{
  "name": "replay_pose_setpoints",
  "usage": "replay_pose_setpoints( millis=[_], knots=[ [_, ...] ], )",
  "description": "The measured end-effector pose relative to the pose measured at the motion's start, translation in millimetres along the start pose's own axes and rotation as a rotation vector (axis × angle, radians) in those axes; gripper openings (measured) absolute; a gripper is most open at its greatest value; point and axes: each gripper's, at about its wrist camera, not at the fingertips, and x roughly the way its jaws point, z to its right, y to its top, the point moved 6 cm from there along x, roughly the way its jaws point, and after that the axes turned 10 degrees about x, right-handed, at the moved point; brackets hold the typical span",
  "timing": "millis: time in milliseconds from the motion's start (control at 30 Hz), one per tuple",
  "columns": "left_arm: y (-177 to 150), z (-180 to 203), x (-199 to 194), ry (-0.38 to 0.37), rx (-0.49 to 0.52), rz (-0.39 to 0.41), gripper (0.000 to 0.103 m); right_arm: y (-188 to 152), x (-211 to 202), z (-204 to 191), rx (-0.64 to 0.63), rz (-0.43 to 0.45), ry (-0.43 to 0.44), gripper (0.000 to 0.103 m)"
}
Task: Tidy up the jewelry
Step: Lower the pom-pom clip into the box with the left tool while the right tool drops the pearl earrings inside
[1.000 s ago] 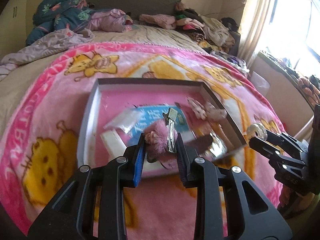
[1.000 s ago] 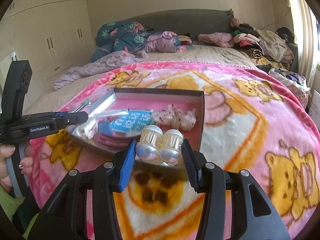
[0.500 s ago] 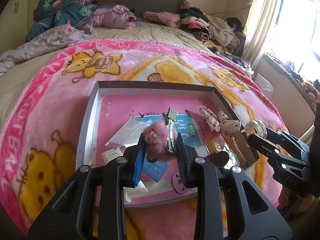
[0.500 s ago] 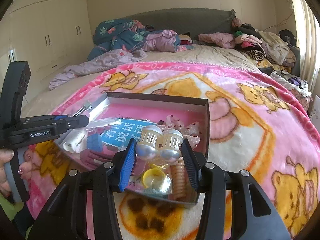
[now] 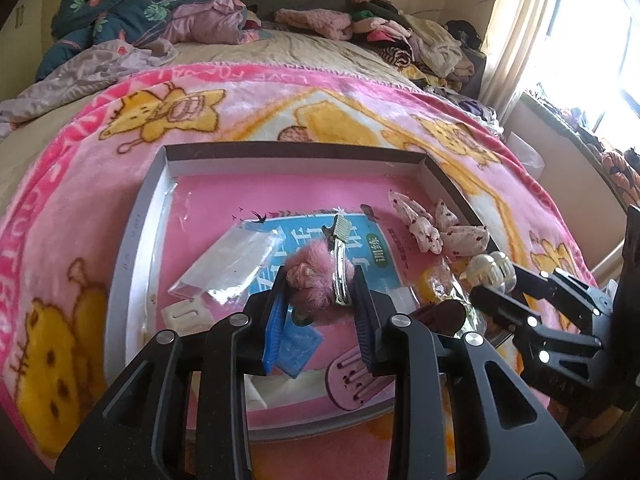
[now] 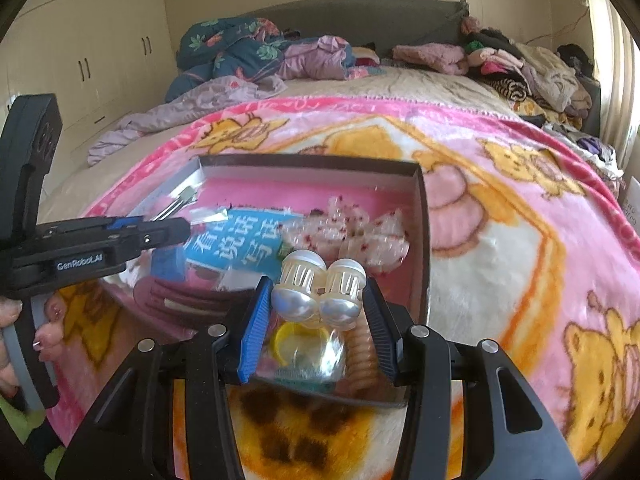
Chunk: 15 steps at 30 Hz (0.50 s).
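Pinched in the left gripper [image 5: 320,300] over the tray [image 5: 136,248], a fluffy pink hair clip [image 5: 320,276] is judged light and soft, best held by its metal bar, while a smooth, slippery pearl claw clip [image 6: 318,292] is clamped in the right gripper [image 6: 316,320].

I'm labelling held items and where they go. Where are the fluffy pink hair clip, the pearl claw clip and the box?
fluffy pink hair clip [image 5: 316,280]: left wrist view, on its pink fur.
pearl claw clip [image 6: 318,292]: right wrist view, between its two pearl domes.
box [image 6: 425,216]: right wrist view, on its right wall.
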Motion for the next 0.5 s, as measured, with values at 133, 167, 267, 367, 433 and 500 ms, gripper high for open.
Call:
replay_pose_setpoints(
  millis=[133,167,267,367,433,500],
  knots=[
    [-2.9,1.2,2.2,-0.003,-0.001,-0.009,0.029,-7.4,1.3,0.7,0.023,-0.027,0.018,0.047],
    [-4.0,1.3,1.7,-0.004,-0.002,-0.009,0.029,-9.0,-0.1,0.6,0.023,-0.027,0.019,0.054],
    [-4.7,1.6,-0.2,-0.005,-0.004,-0.008,0.033,-12.1,-6.7,-0.4,0.024,-0.017,0.020,0.063],
    [-7.1,1.7,-5.6,-0.002,-0.010,-0.004,0.038,-13.1,-14.8,-1.2,0.023,-0.010,0.020,0.067],
    [-9.0,1.6,-11.2,0.000,-0.014,0.001,0.039,-13.6,-21.9,-1.8,0.024,0.001,0.019,0.070],
    [-11.4,1.4,-18.1,0.003,-0.017,0.005,0.043,-14.4,-29.2,-2.8,0.023,0.011,0.017,0.072]
  ],
)
